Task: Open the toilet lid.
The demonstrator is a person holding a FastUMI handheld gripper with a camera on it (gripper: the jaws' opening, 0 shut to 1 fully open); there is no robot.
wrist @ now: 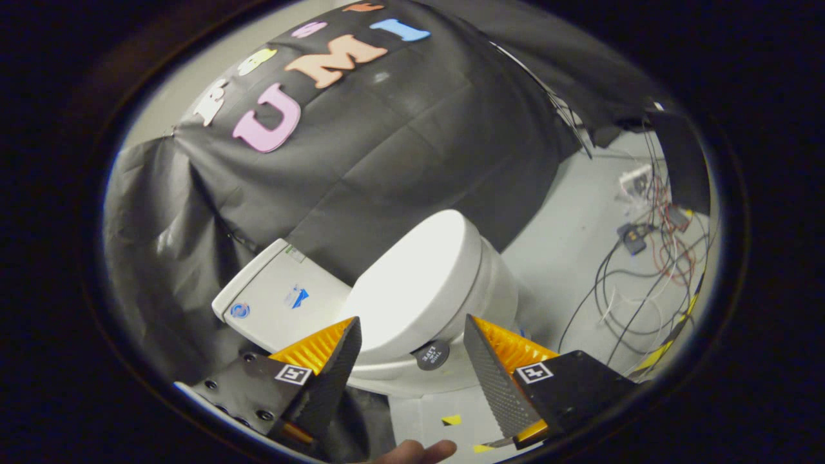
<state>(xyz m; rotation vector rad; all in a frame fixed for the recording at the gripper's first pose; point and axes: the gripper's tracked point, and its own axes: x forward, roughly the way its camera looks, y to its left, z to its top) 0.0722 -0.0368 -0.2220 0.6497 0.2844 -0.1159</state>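
White toilet lid point(412, 283) — closed — just beyond parted gripper point(412, 335) fingers.

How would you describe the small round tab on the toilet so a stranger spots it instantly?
Find the white toilet before the black cloth wall. At its closed lid's front edge, just beyond the open hand-held gripper, sits a dark round tab, the only dark spot there.
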